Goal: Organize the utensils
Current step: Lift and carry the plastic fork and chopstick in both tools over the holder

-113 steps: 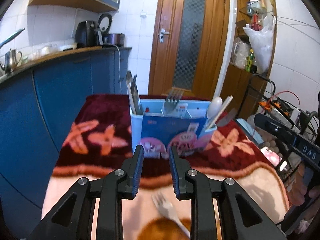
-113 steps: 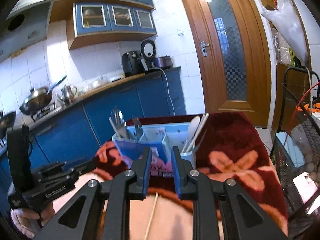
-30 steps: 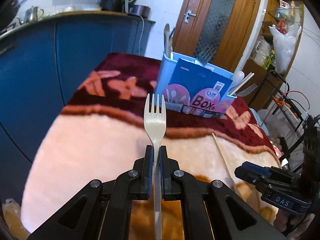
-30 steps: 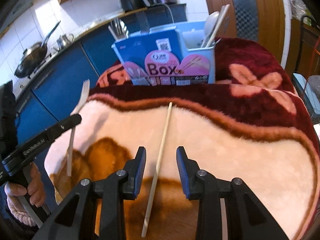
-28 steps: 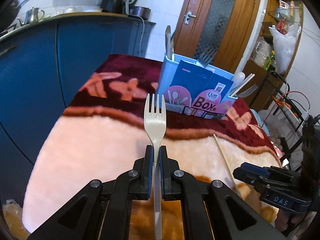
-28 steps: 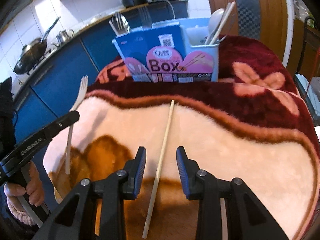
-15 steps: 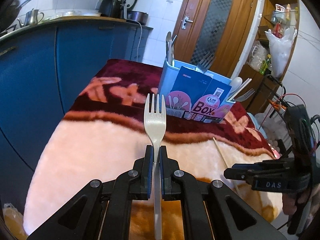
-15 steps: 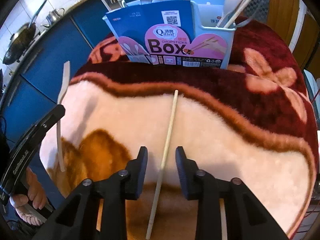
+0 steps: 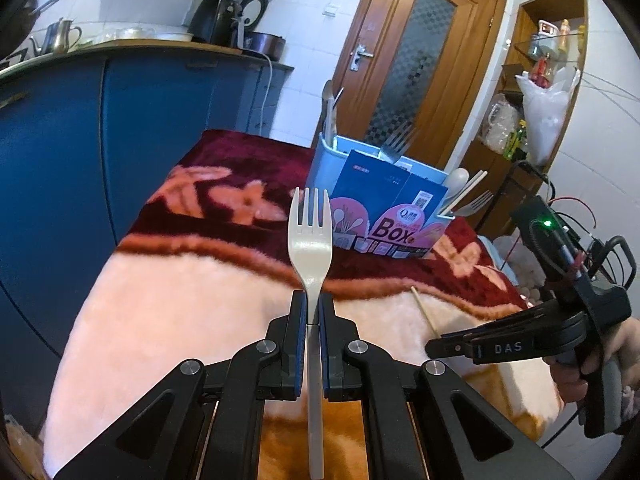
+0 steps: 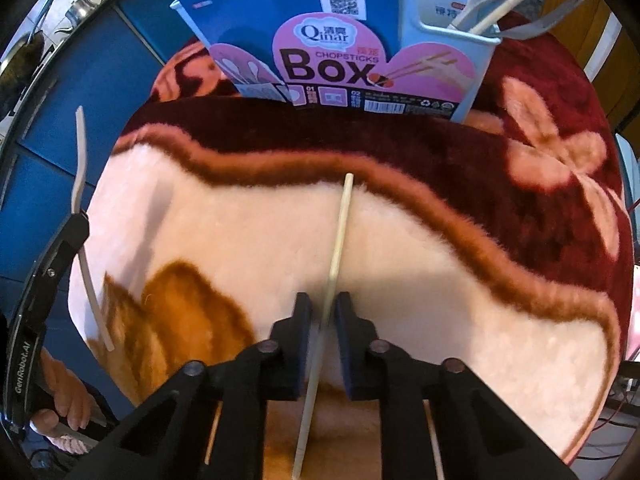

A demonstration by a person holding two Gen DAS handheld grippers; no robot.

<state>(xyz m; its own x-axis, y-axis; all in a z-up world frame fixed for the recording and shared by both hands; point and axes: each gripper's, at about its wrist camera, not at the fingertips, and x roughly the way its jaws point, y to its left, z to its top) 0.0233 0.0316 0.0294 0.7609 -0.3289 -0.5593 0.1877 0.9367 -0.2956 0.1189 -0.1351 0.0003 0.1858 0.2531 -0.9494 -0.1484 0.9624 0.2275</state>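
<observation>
My left gripper (image 9: 313,300) is shut on a white plastic fork (image 9: 310,236), held tines up above the blanket; the fork also shows at the left of the right wrist view (image 10: 82,184). My right gripper (image 10: 323,302) is low over the blanket, its jaws part open on either side of a pale wooden chopstick (image 10: 338,232) that lies on the blanket; the jaws are not closed on it. The light blue utensil box (image 9: 384,200) stands at the far side and holds forks, a spoon and chopsticks; it also shows in the right wrist view (image 10: 440,28).
A fleece blanket (image 10: 460,264), cream, orange and dark red, covers the table. Blue kitchen cabinets (image 9: 140,120) run along the left. A wooden door (image 9: 416,64) and shelves (image 9: 540,92) stand behind. The right gripper also shows in the left wrist view (image 9: 434,346).
My right gripper has come down and forward over the chopstick, which now lies between its jaws. My left gripper still holds the fork, slightly raised and steady.
</observation>
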